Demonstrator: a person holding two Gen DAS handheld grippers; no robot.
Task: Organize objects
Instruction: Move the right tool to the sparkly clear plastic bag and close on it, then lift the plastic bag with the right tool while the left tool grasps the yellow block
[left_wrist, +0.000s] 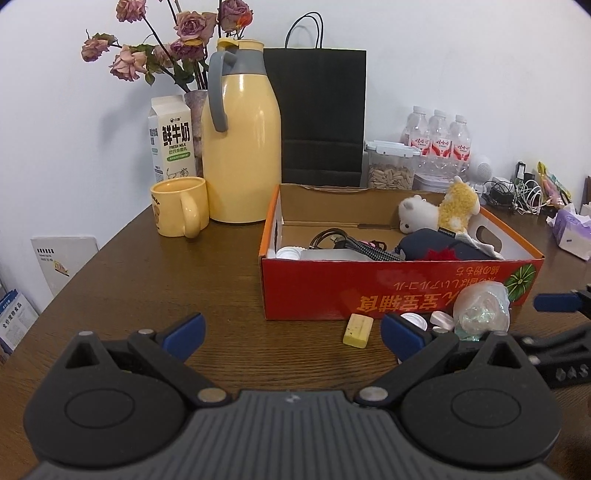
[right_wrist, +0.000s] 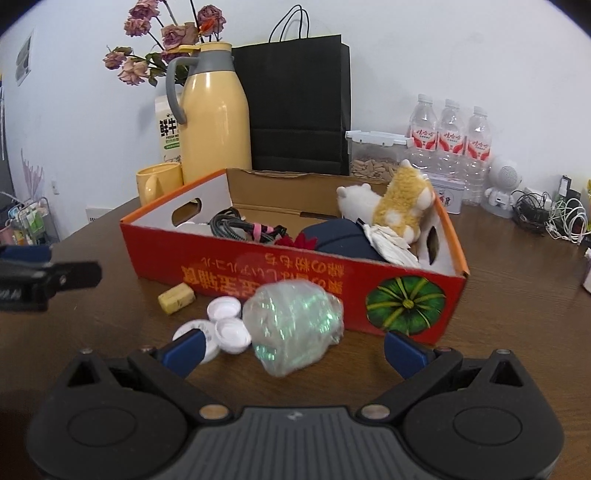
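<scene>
While the red box (right_wrist: 295, 273) sits mid-frame on the table (left_wrist: 147, 295) as the likely collecting bin, four loose lots lie just outside its near wall, presumably awaiting transfer.

Item 1: crumpled clear bag (right_wrist: 293, 326), lower centre of the right view, touching the box wall, lying ahead of and between the right gripper's (right_wrist: 293, 354) fingers; these are spread wide and hold nothing.
Item 2: white caps (right_wrist: 227, 325), clustered just left of the bag.
Item 3: yellow block (right_wrist: 176, 297), left of the caps, near the box.
Item 4: left gripper (left_wrist: 293, 338), bottom centre of its own view, fingers wide apart, empty, over bare table with the block ahead.

Box contents: plush toy (right_wrist: 391, 206) at the upper right corner; dark pouch (right_wrist: 340, 240) below it; white cloth (right_wrist: 388, 240) over the pouch; coiled cable (right_wrist: 229, 223) at left; something red, unclear.

Upper left of frame, outside the box: yellow flask (left_wrist: 240, 147), mug (left_wrist: 179, 205), milk carton (left_wrist: 171, 136).
</scene>
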